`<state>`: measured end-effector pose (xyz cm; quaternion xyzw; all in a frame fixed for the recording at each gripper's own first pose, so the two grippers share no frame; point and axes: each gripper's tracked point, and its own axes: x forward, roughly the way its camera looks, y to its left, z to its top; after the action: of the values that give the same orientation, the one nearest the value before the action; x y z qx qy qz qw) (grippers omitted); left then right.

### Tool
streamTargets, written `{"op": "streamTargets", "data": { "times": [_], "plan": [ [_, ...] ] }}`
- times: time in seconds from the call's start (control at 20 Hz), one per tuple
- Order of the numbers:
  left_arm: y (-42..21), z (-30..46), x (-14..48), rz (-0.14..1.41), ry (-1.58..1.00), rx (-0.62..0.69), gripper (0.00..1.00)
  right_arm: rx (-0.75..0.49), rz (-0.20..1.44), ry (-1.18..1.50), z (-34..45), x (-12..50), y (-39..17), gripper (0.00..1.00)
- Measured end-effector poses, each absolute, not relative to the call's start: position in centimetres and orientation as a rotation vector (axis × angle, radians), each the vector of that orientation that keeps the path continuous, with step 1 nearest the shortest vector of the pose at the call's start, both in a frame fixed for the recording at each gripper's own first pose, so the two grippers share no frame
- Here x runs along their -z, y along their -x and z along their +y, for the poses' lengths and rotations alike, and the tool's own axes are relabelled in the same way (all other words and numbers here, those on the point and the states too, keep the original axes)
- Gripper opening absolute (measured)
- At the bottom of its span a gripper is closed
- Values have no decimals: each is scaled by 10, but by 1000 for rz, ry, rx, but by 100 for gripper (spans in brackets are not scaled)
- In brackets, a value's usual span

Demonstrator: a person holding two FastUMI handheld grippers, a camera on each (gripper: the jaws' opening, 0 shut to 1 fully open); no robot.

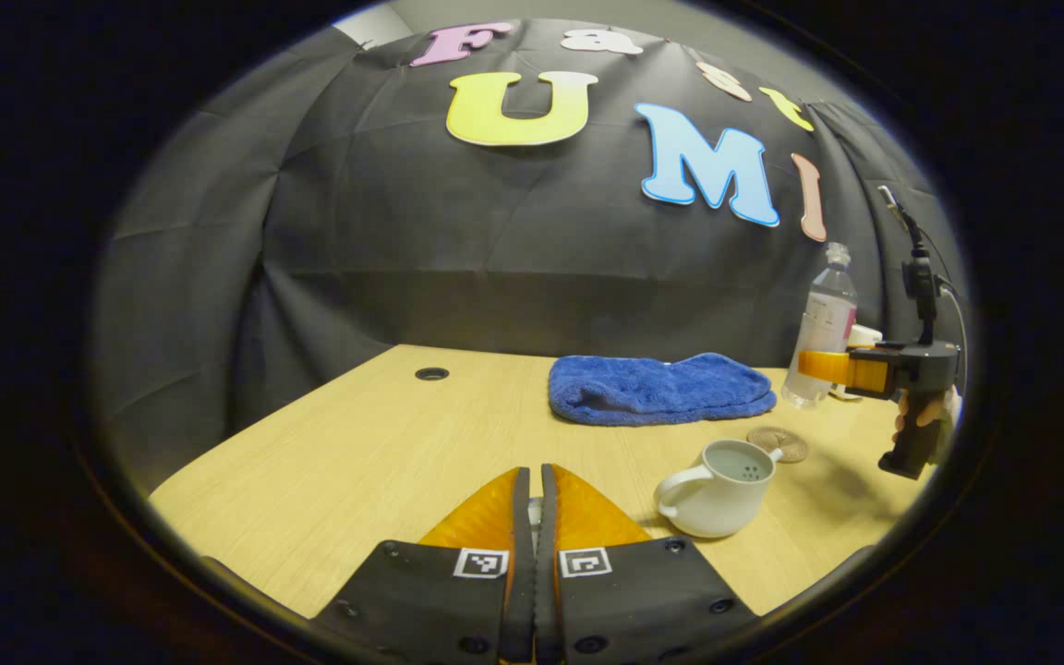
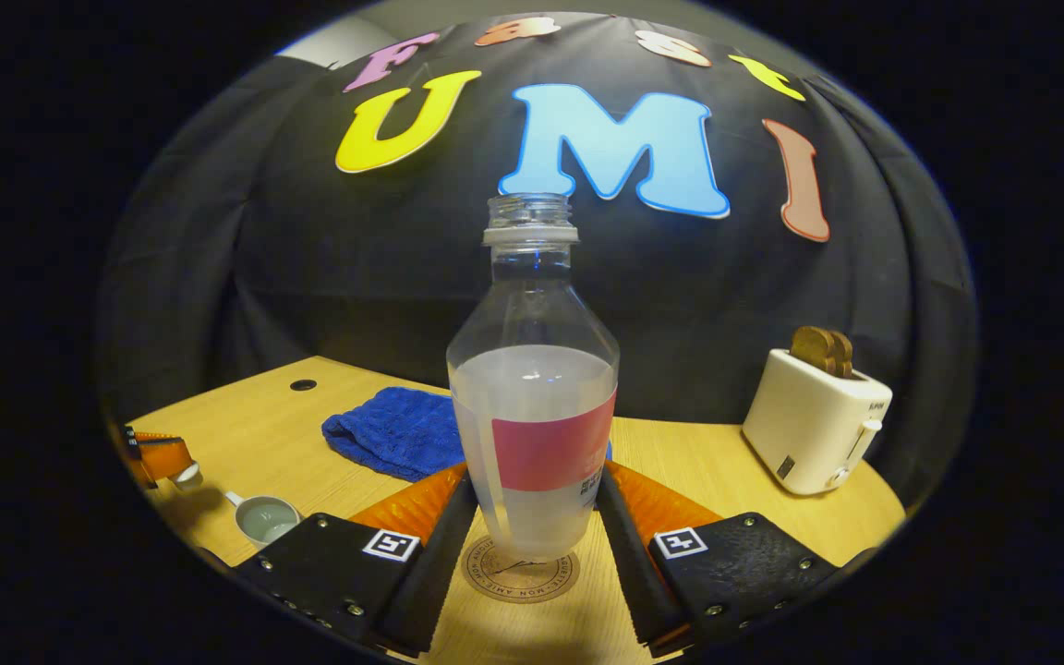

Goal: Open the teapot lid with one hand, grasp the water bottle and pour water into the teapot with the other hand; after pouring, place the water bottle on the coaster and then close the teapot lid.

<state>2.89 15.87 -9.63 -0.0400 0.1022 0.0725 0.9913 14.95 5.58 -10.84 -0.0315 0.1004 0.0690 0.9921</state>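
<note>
Lower water bottle (image 2: 532, 406), clamped upright between right gripper (image 2: 532, 503) fingers just above coaster (image 2: 519, 570), straight down before letting go, while left gripper (image 1: 532, 503), pinched on lid (image 1: 534, 510), waits near open teapot (image 1: 717, 488).

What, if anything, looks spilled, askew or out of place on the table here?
Nothing stands out. The table looks dry. The teapot stands upright, its lid held in the left gripper. The uncapped water bottle is upright in the right gripper, over the coaster.
</note>
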Motion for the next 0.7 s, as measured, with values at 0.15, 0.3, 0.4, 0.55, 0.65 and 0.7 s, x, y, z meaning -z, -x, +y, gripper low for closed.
{"op": "streamTargets", "data": {
  "times": [0.15, 0.3, 0.4, 0.55, 0.65, 0.7],
  "plan": [
    [-29, 158, 96, 203, 82, -148, 7, -142, 223, 11, 56, 121, -156, 77],
    [-29, 158, 96, 203, 83, -149, 7, -142, 237, 21, 55, 115, -156, 78],
    [-30, 159, 96, 202, 83, -150, 7, -143, 248, 30, 60, 107, -160, 77],
    [-28, 159, 96, 202, 84, -152, 7, -145, 262, 38, 60, 102, -166, 77],
    [-28, 159, 96, 201, 86, -153, 7, -146, 273, 38, 62, 100, -171, 77],
    [-28, 159, 96, 200, 86, -153, 6, -145, 279, 38, 62, 100, -173, 77]
  ]
}}
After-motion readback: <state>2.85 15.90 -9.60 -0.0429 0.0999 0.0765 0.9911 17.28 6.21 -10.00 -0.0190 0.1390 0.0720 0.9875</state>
